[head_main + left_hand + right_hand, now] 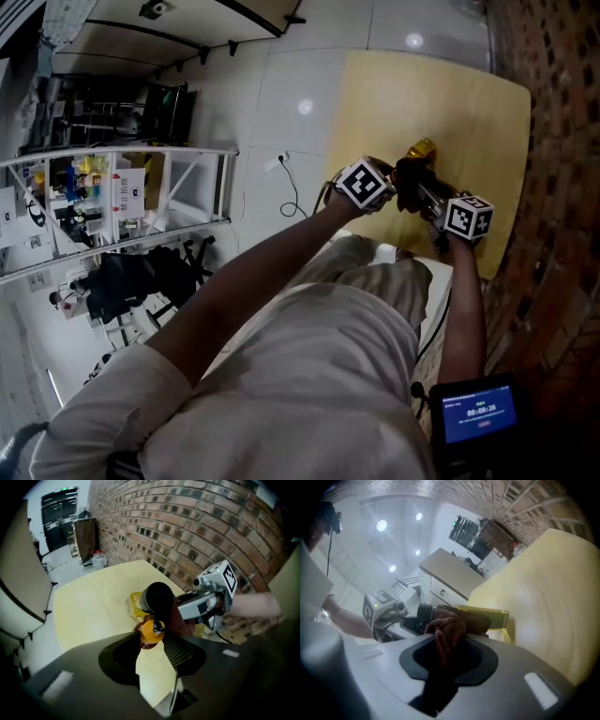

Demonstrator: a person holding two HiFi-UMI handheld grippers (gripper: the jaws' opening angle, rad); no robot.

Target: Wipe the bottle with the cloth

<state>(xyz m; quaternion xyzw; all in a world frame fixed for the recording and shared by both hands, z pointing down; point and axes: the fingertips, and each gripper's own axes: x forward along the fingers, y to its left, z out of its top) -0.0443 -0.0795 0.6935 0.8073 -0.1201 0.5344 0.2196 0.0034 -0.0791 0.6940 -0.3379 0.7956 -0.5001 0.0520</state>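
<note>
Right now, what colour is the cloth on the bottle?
Dark reddish-brown. The cloth shows best in the right gripper view, bunched against the bottle.

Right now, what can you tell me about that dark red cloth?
The cloth is dark reddish-brown with a nubby, towel-like weave. It is bunched into a wad, pinched in the shut right tongs, and its free end lies against the middle of the yellow bottle.

bottle (490,617): yellow w/ black cap, on its side, up over table (553,602) | cloth (449,631): dark red-brown, bunched, draped on bottle's middle, also above table
</note>
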